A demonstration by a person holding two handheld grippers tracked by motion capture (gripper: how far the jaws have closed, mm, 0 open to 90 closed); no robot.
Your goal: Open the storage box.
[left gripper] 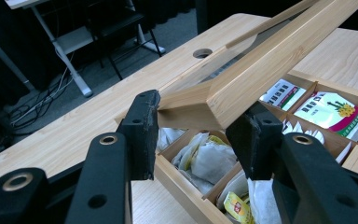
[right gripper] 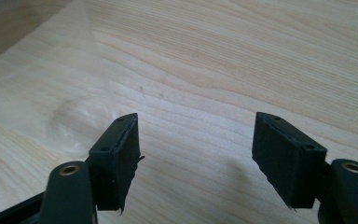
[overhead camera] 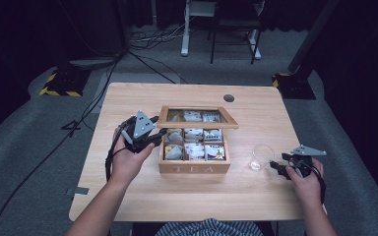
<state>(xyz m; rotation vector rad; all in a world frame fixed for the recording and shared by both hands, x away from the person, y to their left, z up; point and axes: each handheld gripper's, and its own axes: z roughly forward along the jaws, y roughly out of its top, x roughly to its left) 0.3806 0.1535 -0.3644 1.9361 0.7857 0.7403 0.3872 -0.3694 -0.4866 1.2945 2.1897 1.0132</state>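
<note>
A wooden tea box (overhead camera: 194, 168) marked TEA stands mid-table, its compartments holding tea bags (left gripper: 205, 158) and printed packets (left gripper: 331, 112). Its glass-paned lid (overhead camera: 198, 125) is tilted up, partly raised. My left gripper (overhead camera: 157, 137) is at the lid's front left corner. In the left gripper view the jaws (left gripper: 199, 130) sit on either side of that wooden corner (left gripper: 242, 88) and press on it. My right gripper (overhead camera: 275, 167) rests low at the table's right, just right of a clear glass (overhead camera: 262, 157). It stands open (right gripper: 196, 158) with bare wood between its pads.
The light wooden table (overhead camera: 187, 196) has a round cable hole (overhead camera: 229, 98) at the back. Beyond it are grey carpet, cables, and chair and desk legs (overhead camera: 184, 29). The person's forearms come in from the bottom edge.
</note>
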